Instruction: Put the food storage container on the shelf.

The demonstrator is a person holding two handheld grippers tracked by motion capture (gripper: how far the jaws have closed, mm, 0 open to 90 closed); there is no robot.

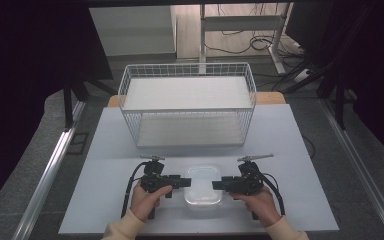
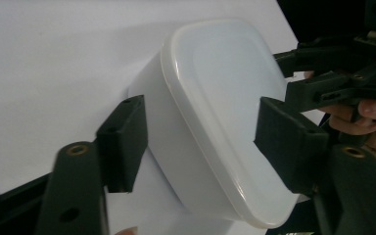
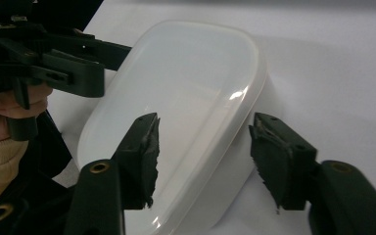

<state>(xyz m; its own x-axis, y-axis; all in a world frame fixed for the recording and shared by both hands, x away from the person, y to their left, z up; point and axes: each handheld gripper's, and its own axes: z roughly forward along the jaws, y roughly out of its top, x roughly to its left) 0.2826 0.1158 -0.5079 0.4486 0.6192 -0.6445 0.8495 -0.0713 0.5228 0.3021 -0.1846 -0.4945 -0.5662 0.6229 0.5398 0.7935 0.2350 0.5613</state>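
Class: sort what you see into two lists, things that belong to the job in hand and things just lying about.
In the job:
left hand-held gripper
right hand-held gripper
lidded white container, between them

Lying about:
white wire basket
cables on the floor

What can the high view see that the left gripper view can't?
Just the high view: the white wire basket at the back of the table, both sleeves, and the floor around it.
Just the left gripper view: up close, the left hand-held gripper has one jaw beside the box's wall and the other over its lid, with gaps that show it is open.
Both: the white lidded box, the right hand-held gripper at its far side, and the pale tabletop.
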